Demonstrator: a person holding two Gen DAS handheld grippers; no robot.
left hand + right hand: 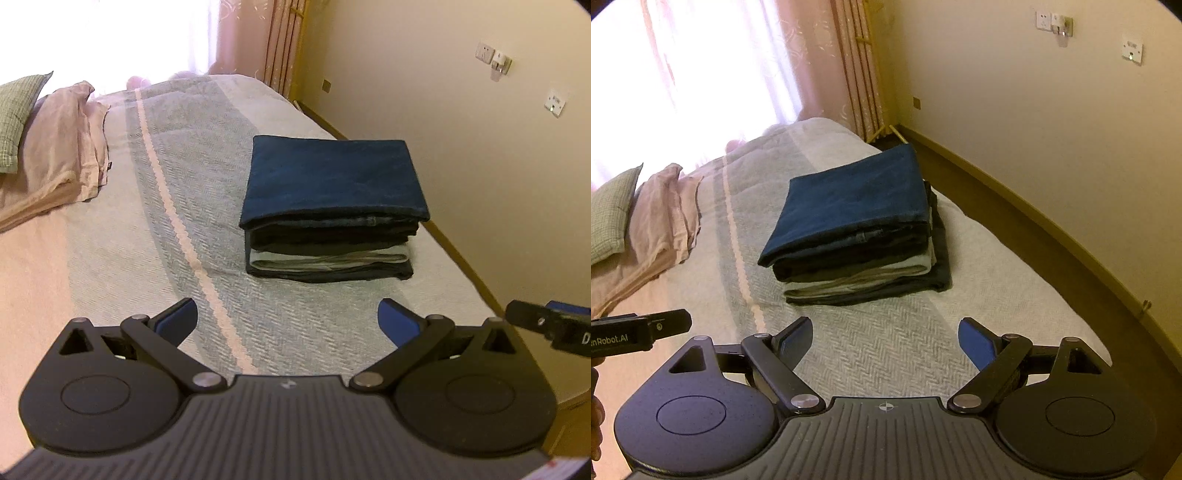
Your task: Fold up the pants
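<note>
A stack of folded pants (pixel 328 206) (pixel 857 229) rests on the bed near its right edge, with a dark blue pair on top and black, grey and pale ones beneath. My left gripper (pixel 287 314) hovers open over the bedspread, short of the stack, nothing between its blue pads. My right gripper (pixel 885 334) is also open and empty, a little back from the stack's near edge. Each gripper shows at the border of the other's view: the right one (pixel 550 326) and the left one (pixel 639 330).
The bed carries a herringbone grey-and-pink striped cover (pixel 177 229) (pixel 886 332). A crumpled pink sheet (pixel 62 147) (pixel 661 218) and a green pillow (pixel 18 114) (pixel 609 218) lie at the left. A wall with sockets (pixel 495 59) (pixel 1056 22) runs along the right; curtains (pixel 849 66) hang behind.
</note>
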